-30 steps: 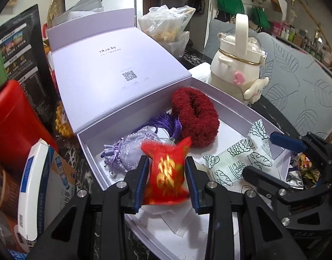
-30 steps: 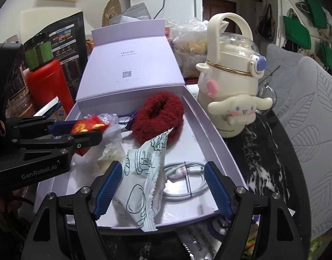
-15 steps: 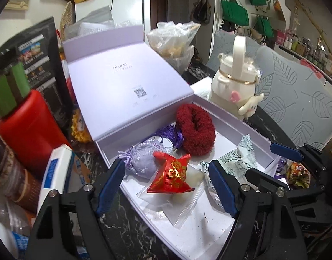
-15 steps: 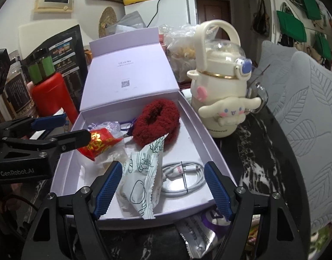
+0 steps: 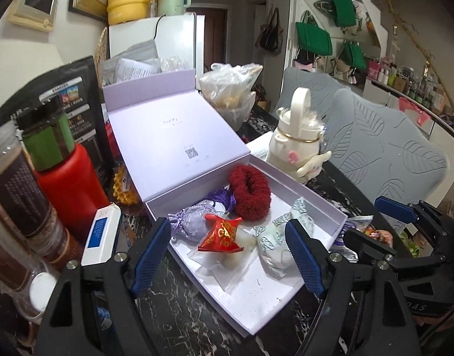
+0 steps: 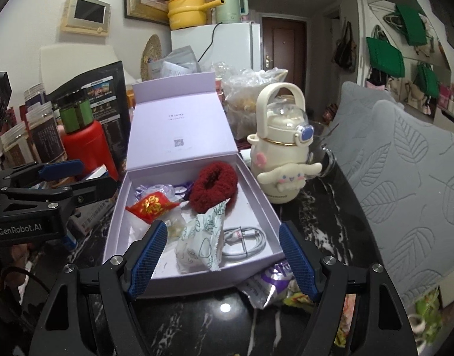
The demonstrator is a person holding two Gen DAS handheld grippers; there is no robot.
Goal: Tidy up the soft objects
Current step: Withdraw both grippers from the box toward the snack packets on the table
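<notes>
An open lilac box point(image 5: 331, 207) point(image 6: 256, 192) holds a red pouch with gold print point(image 5: 222, 234) point(image 6: 151, 206), a lilac sachet with a purple tassel point(image 5: 191, 222), a dark red fluffy scrunchie point(image 5: 249, 191) point(image 6: 212, 187), a white-green patterned packet point(image 5: 277, 244) point(image 6: 200, 244) and a white cable point(image 6: 244, 238). My left gripper point(image 5: 228, 259) is open and empty, held back above the box's front left edge. My right gripper point(image 6: 222, 256) is open and empty over the box's near edge, with the packet between its fingers.
A Cinnamoroll bottle point(image 6: 282, 154) point(image 5: 298, 145) stands right of the box. Red canister point(image 5: 69, 184), jars point(image 5: 10, 190) and a white-blue pack point(image 5: 101, 234) crowd the left. Snack wrappers point(image 6: 271, 284) lie by the box's near corner. A grey leaf-pattern cushion point(image 6: 405, 178) is on the right.
My left gripper opened, let go of the red pouch into the box beside the lilac sachet, and pulled back and up. My right gripper also drew back slightly.
</notes>
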